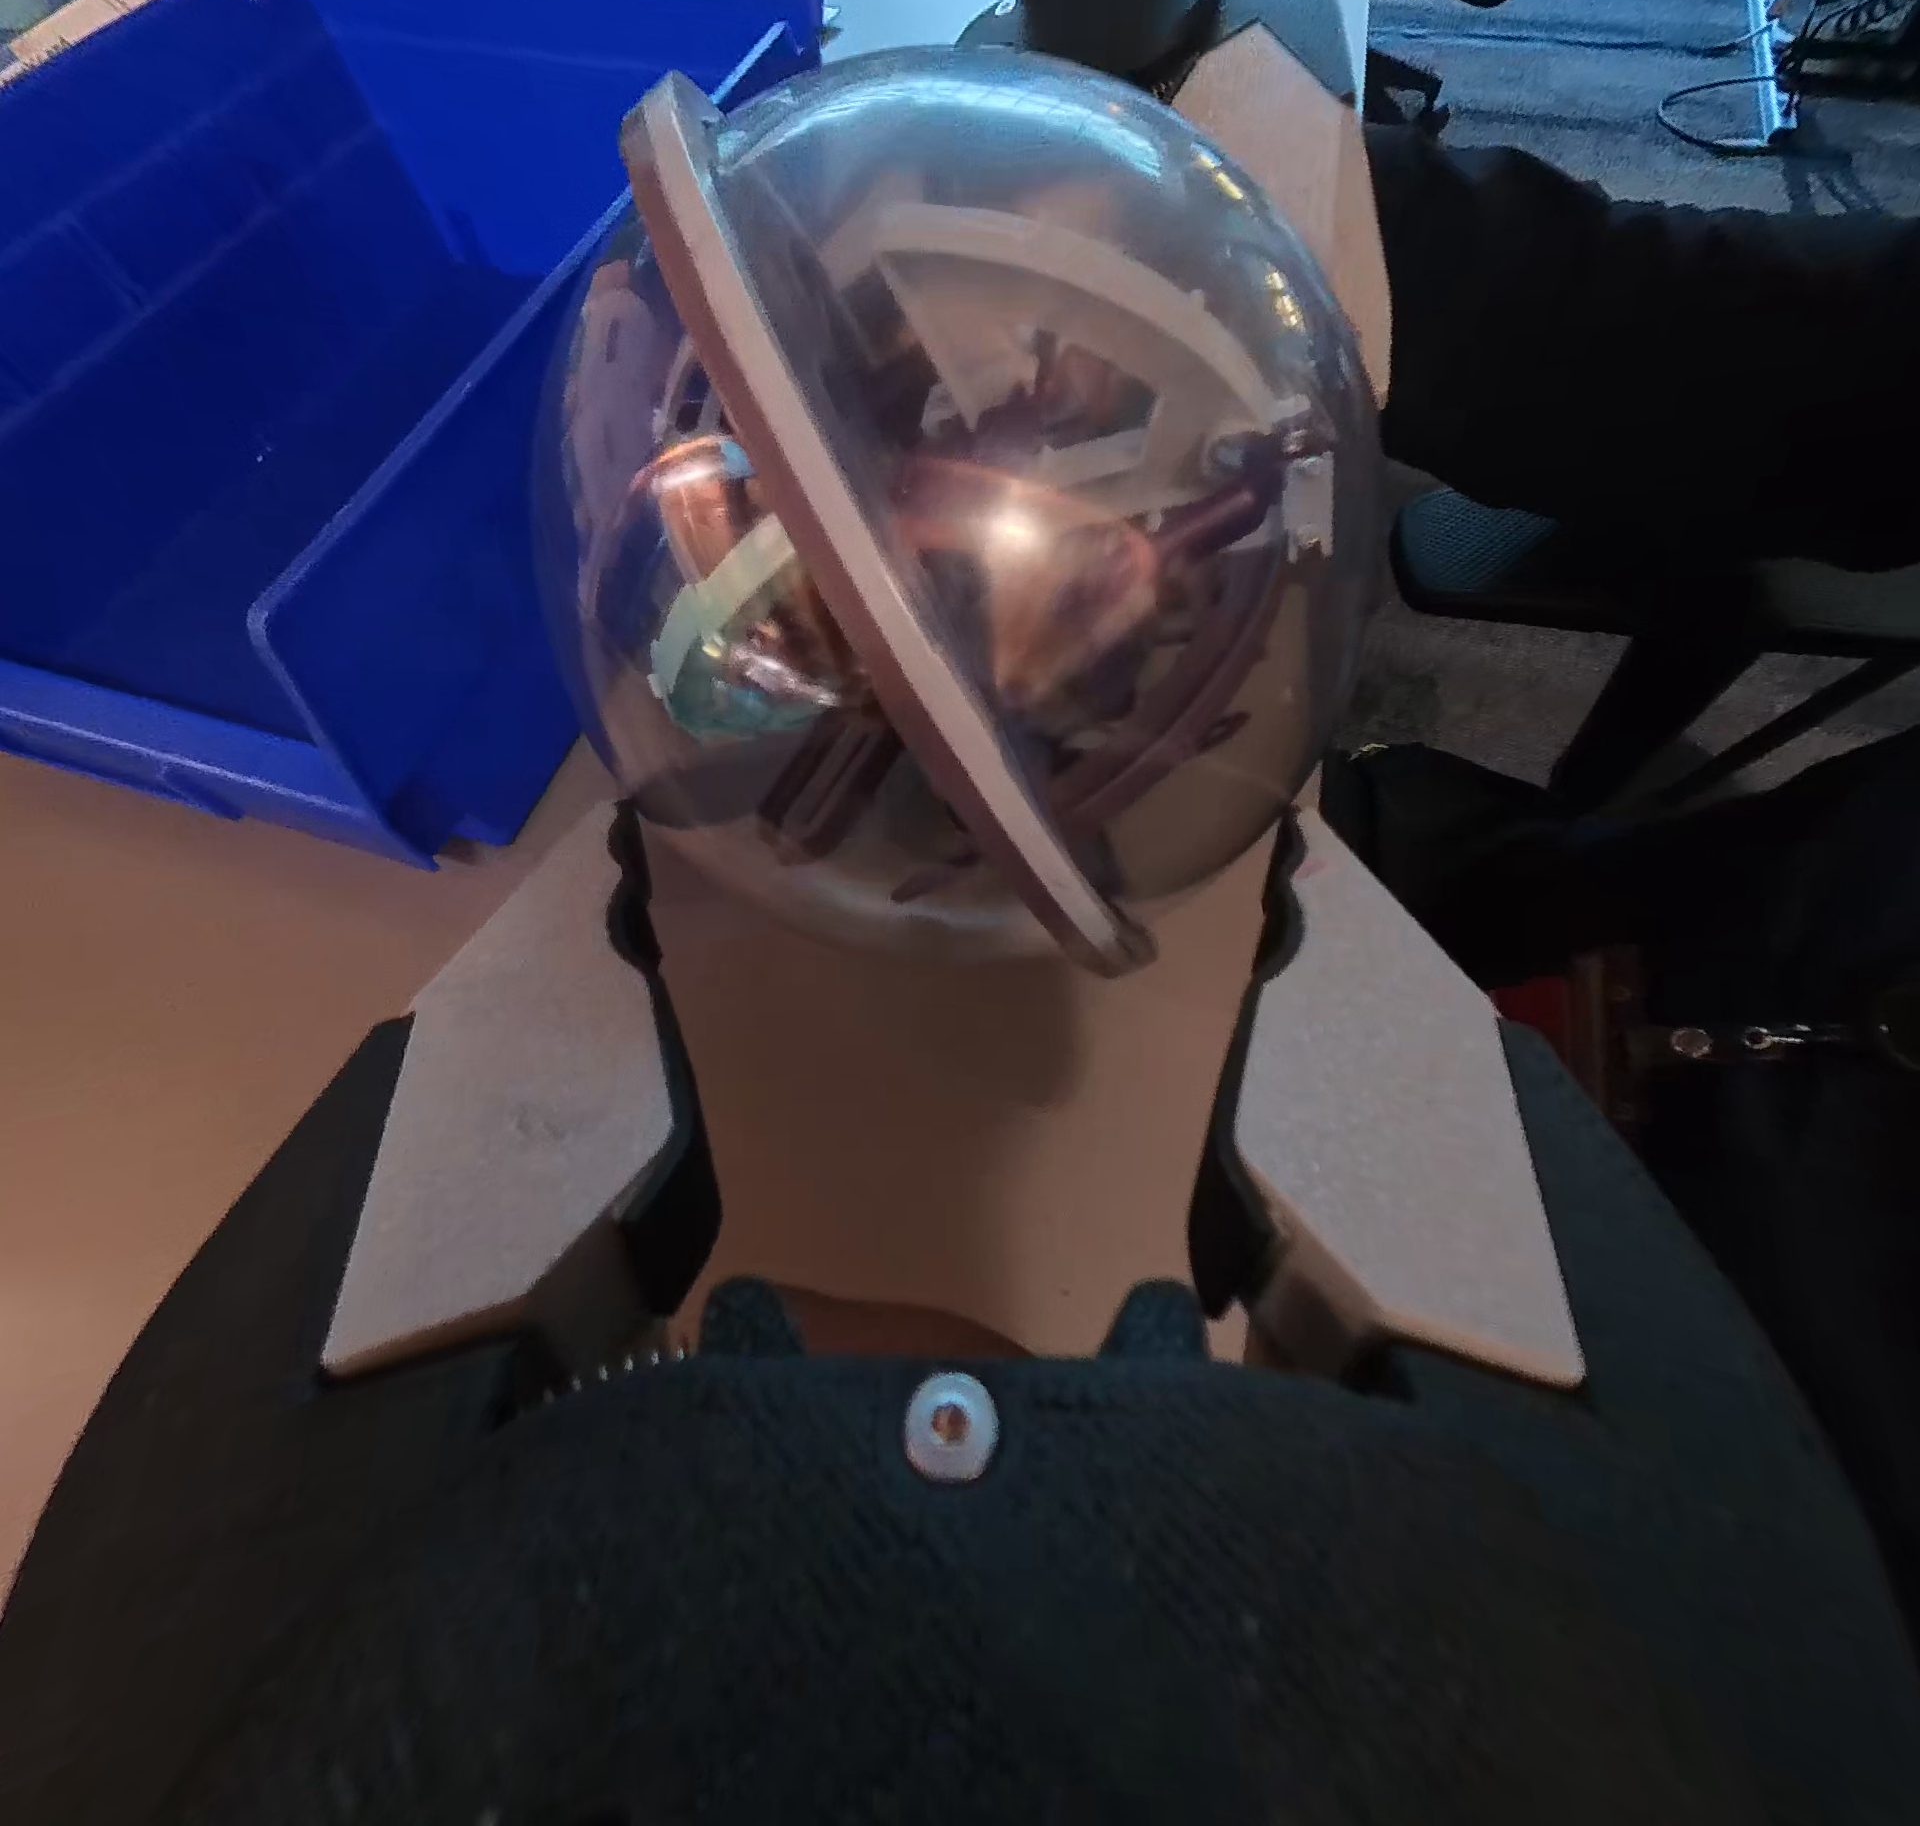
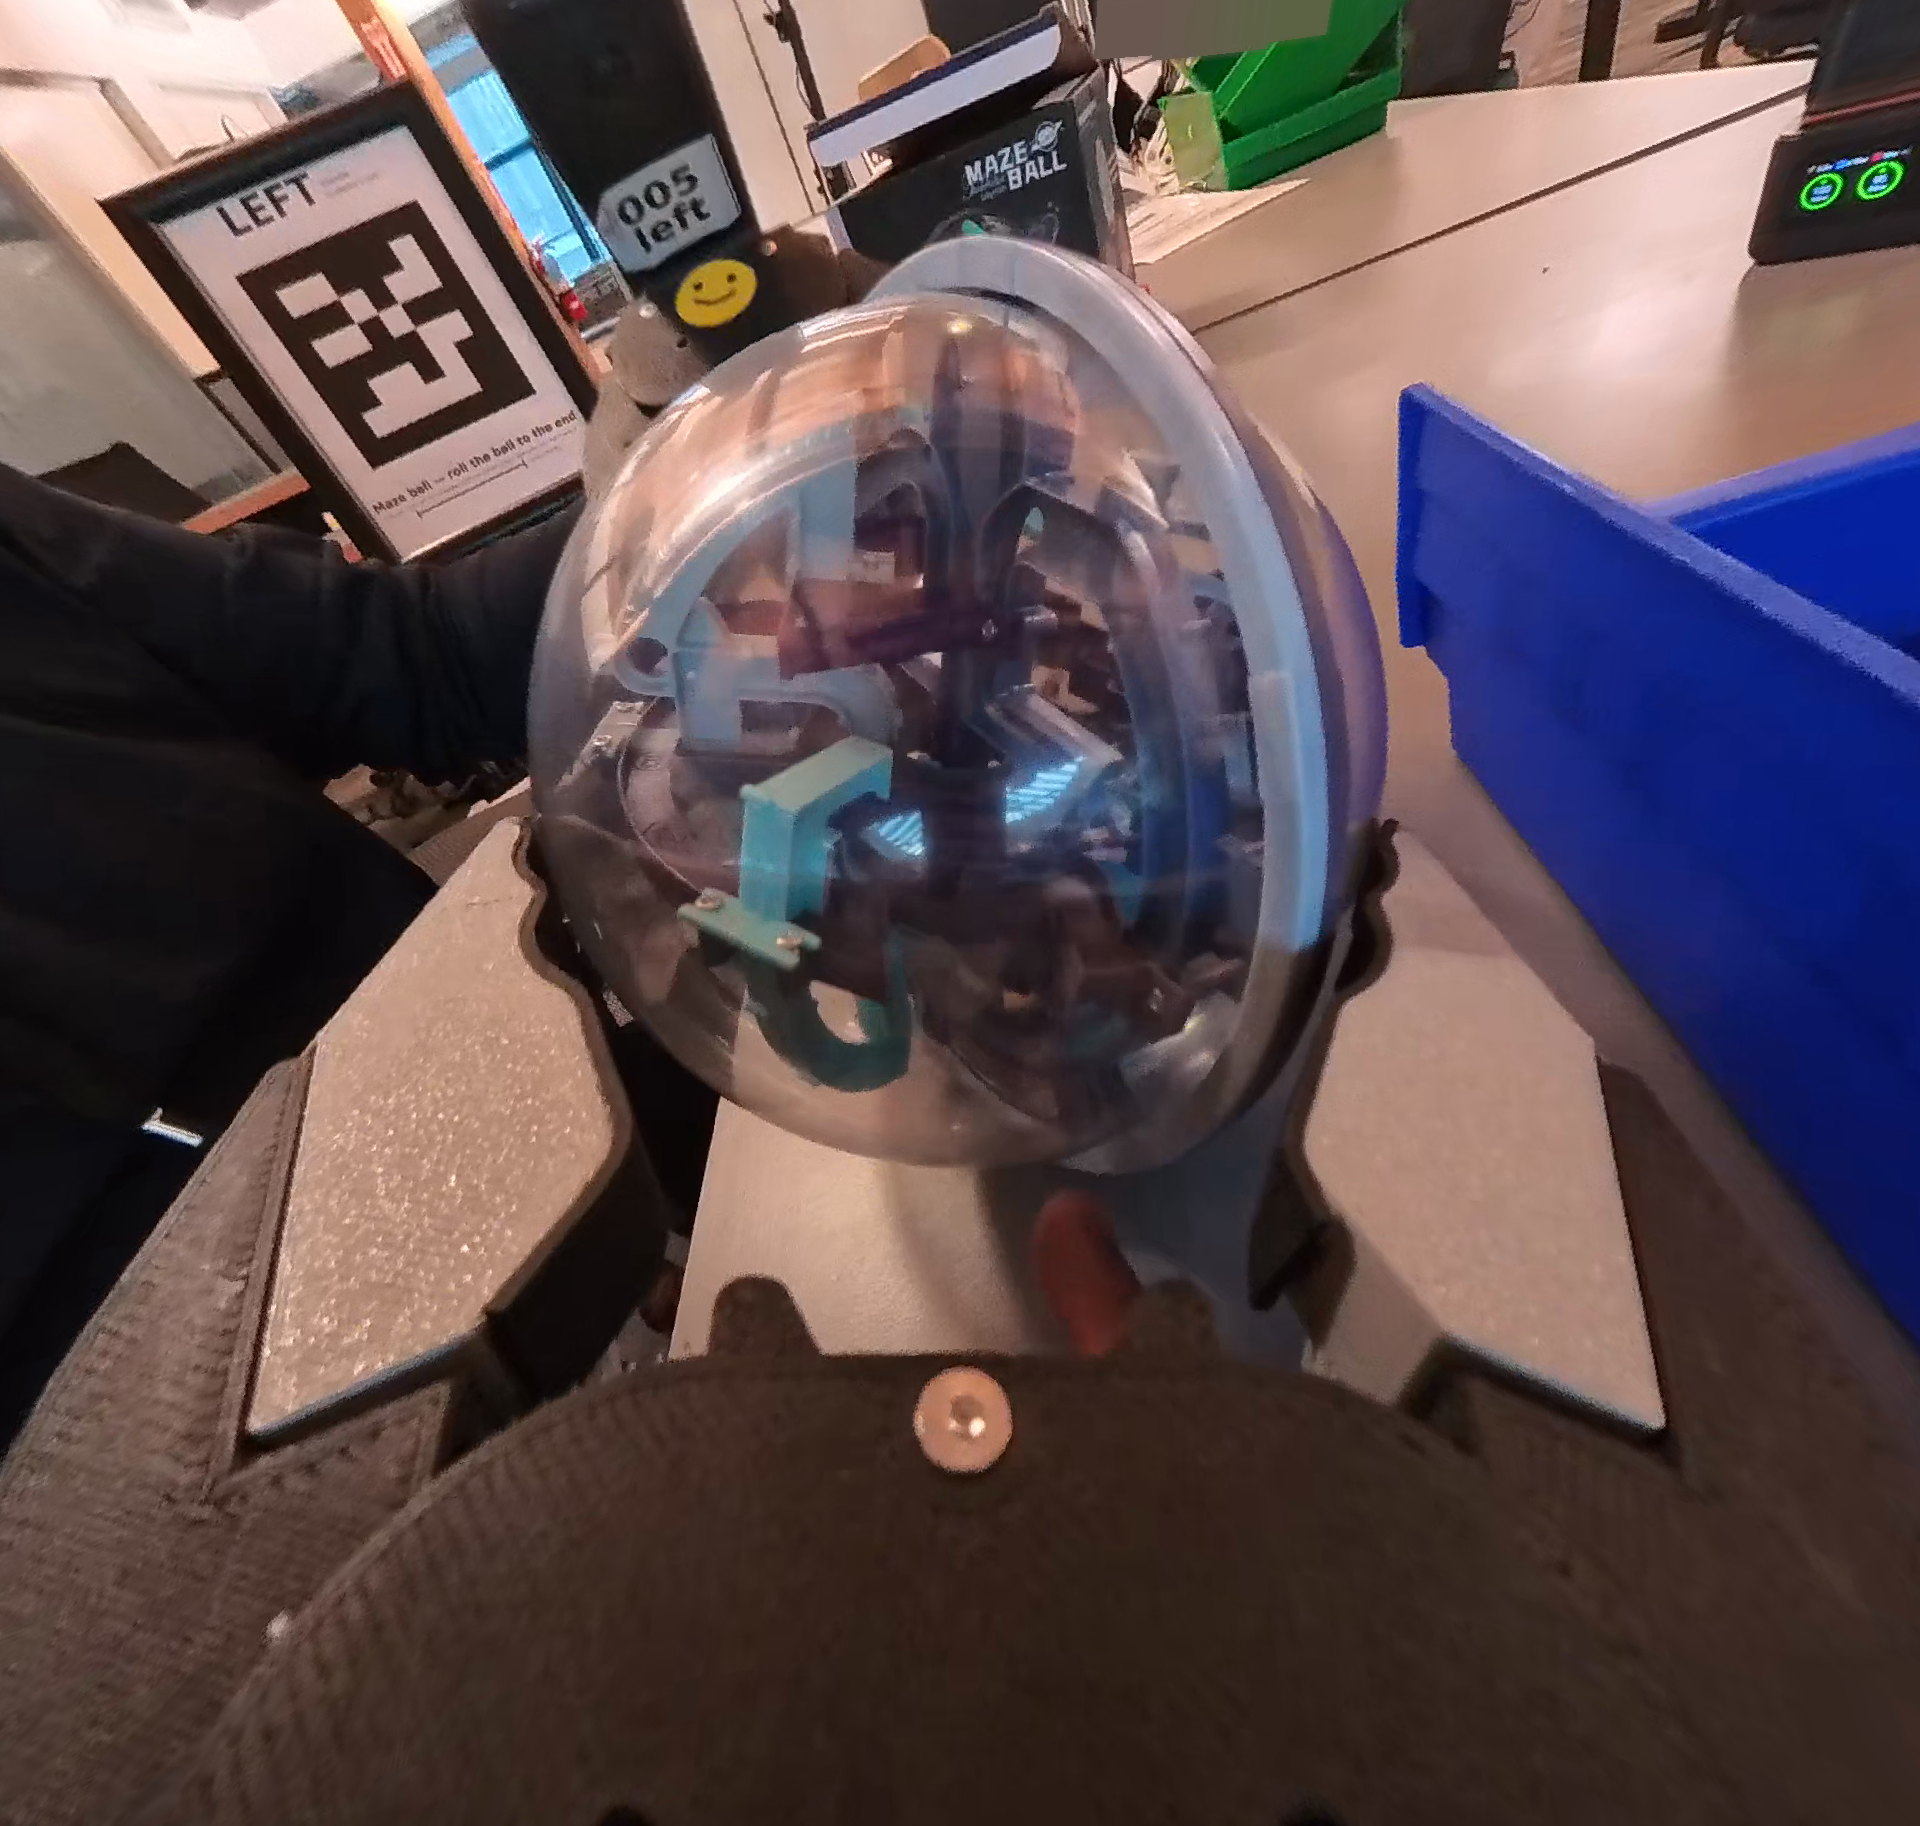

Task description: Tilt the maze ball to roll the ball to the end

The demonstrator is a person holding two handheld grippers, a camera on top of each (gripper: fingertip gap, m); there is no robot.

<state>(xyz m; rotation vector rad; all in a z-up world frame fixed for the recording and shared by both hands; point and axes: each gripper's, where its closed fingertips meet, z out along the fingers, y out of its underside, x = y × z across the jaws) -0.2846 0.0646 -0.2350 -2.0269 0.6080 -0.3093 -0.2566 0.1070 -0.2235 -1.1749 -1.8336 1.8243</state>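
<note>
Between both pairs of tongs sits the maze ball [image 1: 966, 488], a clear plastic sphere held above the tabletop [image 1: 208, 997] and filling the middle of each frame. The left tongs [image 1: 951, 841] pinch it low on either side, their black scalloped fingertips [image 1: 627, 872] against the shell; the right tongs [image 2: 951, 872] clamp it the same way from the opposite side, spread wide around its girth.

Only the left wrist view shows the pale equator band [image 1: 831, 488] as a steep diagonal, with a dark office chair [image 1: 1621, 571] and grey carpet at right. Only the right wrist view shows teal and light-blue track pieces [image 2: 800, 841] inside, a framed marker sign [image 2: 364, 322] at upper left, a dark product box [image 2: 987, 187], green bins [image 2: 1299, 103] and a small black device with green lit rings [image 2: 1839, 187] at upper right.

A glossy blue bin [image 1: 260, 405] stands just beside the ball, at left in one view and at right in the other. A black sleeve [image 2: 260, 633] crosses the left of the right wrist view, partly behind the sphere.
</note>
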